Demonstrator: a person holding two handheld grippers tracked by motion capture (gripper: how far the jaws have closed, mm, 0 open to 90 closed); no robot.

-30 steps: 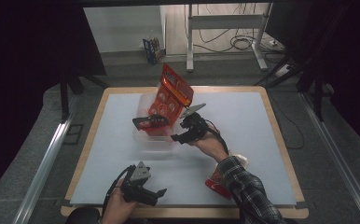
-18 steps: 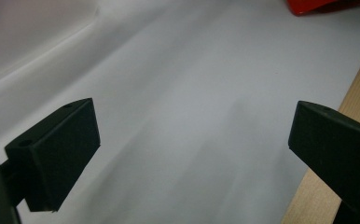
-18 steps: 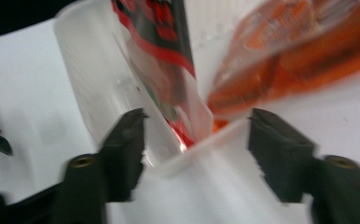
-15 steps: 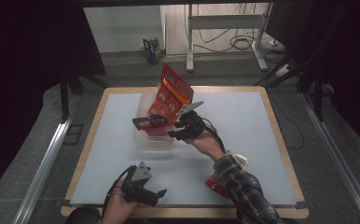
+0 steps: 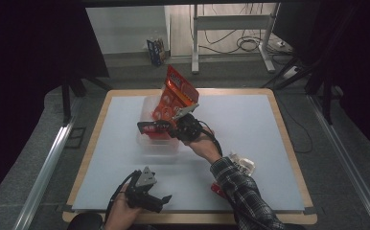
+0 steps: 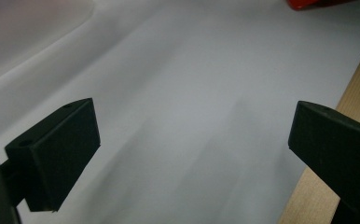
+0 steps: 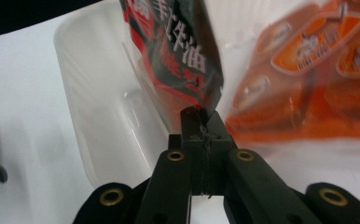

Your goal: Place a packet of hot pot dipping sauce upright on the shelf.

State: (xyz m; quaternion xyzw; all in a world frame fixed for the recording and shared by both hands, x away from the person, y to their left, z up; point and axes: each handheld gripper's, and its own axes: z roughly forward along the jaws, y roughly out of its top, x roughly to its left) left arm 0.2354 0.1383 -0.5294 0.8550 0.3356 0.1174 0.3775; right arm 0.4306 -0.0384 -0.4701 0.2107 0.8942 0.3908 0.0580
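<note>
The white tabletop (image 5: 250,139) is evenly lit from above, while its surroundings sink into near black at both sides. Soft, faint shadows lie on it in the left gripper view. In the right gripper view the orange snack packet (image 7: 308,84) is blurred, the clear plastic container (image 7: 99,116) behind it washed out by glare.

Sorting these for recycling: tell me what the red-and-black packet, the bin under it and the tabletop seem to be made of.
Red-and-black packet: looks like thin glossy plastic film; it creases and shines where the right gripper pinches its edge.
Bin: translucent, smooth plastic, probably rigid; the table shows faintly through its wall.
Tabletop: matte pale sheet, maybe laminate or a mat, with a wood-look border.
</note>
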